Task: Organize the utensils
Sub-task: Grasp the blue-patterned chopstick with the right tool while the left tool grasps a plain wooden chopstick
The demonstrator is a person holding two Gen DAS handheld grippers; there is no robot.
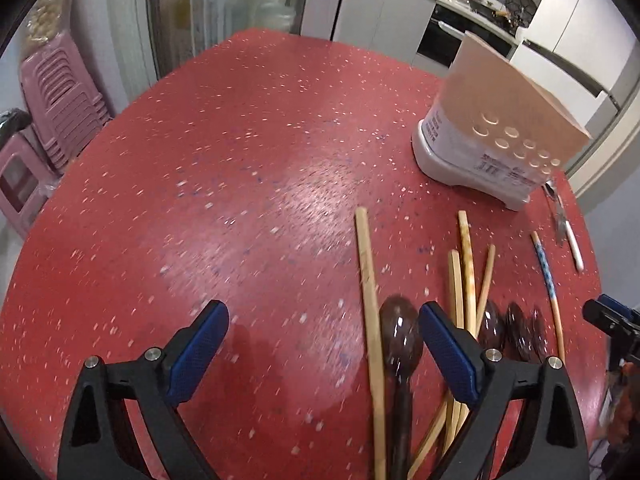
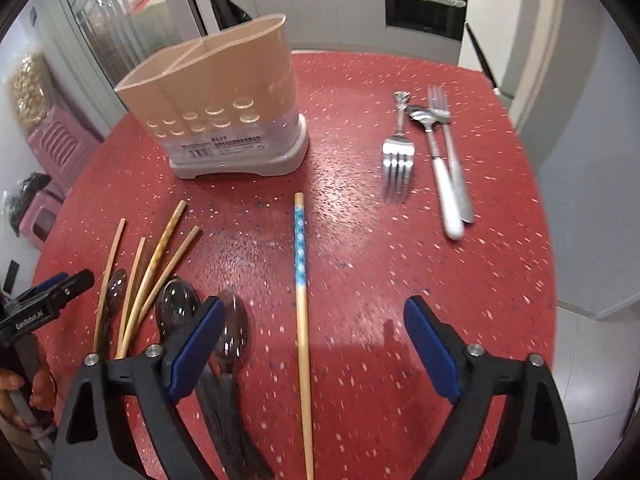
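Observation:
A beige utensil holder (image 2: 224,108) on a grey base stands on the red table (image 2: 360,280); it also shows in the left wrist view (image 1: 492,128). Wooden chopsticks (image 2: 156,264) and dark plastic spoons (image 2: 176,308) lie at the near left, also in the left wrist view (image 1: 468,264). A blue-patterned chopstick (image 2: 301,288) lies between my right gripper's fingers. Metal forks (image 2: 397,152) and a white-handled spoon (image 2: 440,176) lie at the right. My right gripper (image 2: 314,344) is open and empty. My left gripper (image 1: 324,344) is open and empty, a dark spoon (image 1: 400,344) by its right finger.
Stacked pink stools (image 1: 60,96) stand beyond the table's left edge. Kitchen cabinets and an oven (image 2: 424,4) are behind the table. The table's round edge curves close at the right (image 2: 548,280).

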